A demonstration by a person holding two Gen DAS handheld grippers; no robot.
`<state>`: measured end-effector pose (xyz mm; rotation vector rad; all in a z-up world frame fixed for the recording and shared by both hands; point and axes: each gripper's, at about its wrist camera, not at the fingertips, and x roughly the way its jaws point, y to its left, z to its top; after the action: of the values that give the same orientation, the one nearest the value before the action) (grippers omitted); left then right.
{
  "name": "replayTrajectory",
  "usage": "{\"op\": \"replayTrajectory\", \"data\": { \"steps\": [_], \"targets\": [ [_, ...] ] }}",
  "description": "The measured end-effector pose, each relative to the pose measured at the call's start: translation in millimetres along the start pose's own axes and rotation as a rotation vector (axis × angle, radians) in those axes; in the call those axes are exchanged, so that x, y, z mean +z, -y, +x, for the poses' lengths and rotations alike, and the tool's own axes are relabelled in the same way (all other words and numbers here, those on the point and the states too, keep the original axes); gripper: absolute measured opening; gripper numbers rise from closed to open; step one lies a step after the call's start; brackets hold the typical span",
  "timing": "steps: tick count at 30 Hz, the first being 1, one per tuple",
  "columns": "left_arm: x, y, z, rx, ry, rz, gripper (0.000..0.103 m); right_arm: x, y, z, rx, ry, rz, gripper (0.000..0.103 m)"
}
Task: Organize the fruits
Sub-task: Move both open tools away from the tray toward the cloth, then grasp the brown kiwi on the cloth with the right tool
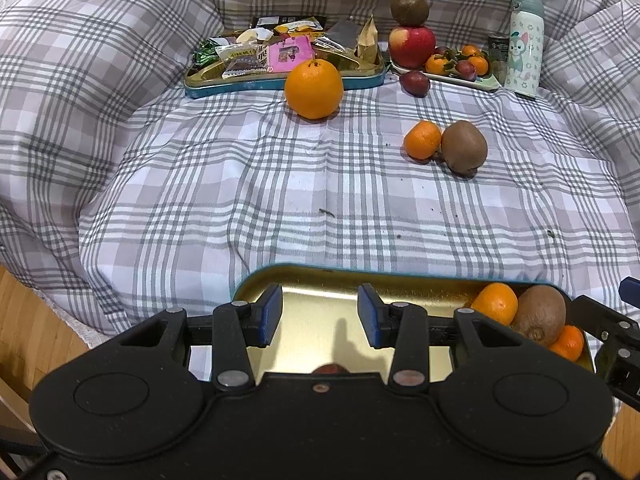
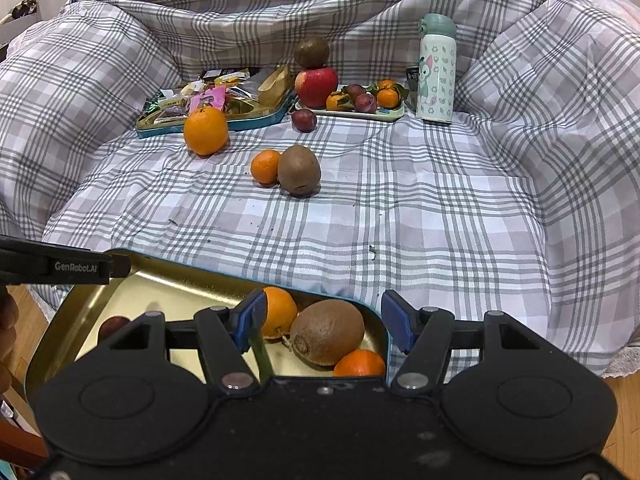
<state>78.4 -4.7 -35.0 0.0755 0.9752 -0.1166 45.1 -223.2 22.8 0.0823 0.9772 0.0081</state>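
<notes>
A: What do the fruits look like, and where are they?

B: At the bottom of both frames a gold tin tray (image 2: 120, 292) with a teal rim holds a brown fuzzy kiwi (image 2: 326, 332) and two mandarins (image 2: 280, 312), bunched at its right end. In mid-frame, on the checked cloth (image 1: 240, 200), a loose mandarin (image 1: 422, 140) touches a second kiwi (image 1: 464, 152). A large orange (image 1: 314, 88) sits higher up, just in front of the snack tin (image 1: 280, 84).

A: And the grippers?

B: The left gripper (image 1: 320, 316) hangs released over bare gold tray, nothing between its blue pads. The right gripper (image 2: 322, 322) is spread too; kiwi and mandarin show between its pads, which touch neither.

A: Anything only one view gives?

B: The right wrist view shows the left gripper's arm at the left edge and a dark round fruit (image 2: 114, 326) in the tray. In the left view that fruit is only a reddish sliver behind the gripper body.

A: Hard to read?

B: The far plate (image 1: 460, 80) by the bottle (image 1: 524, 44), with an apple (image 1: 412, 46): its small fruits blur together.
</notes>
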Motion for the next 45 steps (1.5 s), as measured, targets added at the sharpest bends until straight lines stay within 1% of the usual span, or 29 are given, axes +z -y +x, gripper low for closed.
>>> {"op": "replayTrajectory", "data": {
  "steps": [12,21,26,30,37,45],
  "targets": [
    [34,13,22,-0.005,0.007,0.048,0.050,28,12,32,0.005,-0.016,0.027,0.066],
    [54,18,37,-0.021,0.015,0.066,0.049,55,11,59,0.019,0.000,0.025,0.066],
    [59,19,45,-0.026,0.023,0.080,0.049,70,8,74,0.026,0.010,0.019,0.066],
    [62,17,54,-0.032,0.006,0.080,0.049,80,7,90,0.023,0.004,0.017,0.066],
    [66,6,70,-0.038,-0.025,0.050,0.049,93,3,118,0.024,-0.016,0.010,0.066],
    [71,-3,78,-0.038,-0.019,0.044,0.050,102,-13,144,0.033,-0.028,-0.057,0.066]
  ]
}}
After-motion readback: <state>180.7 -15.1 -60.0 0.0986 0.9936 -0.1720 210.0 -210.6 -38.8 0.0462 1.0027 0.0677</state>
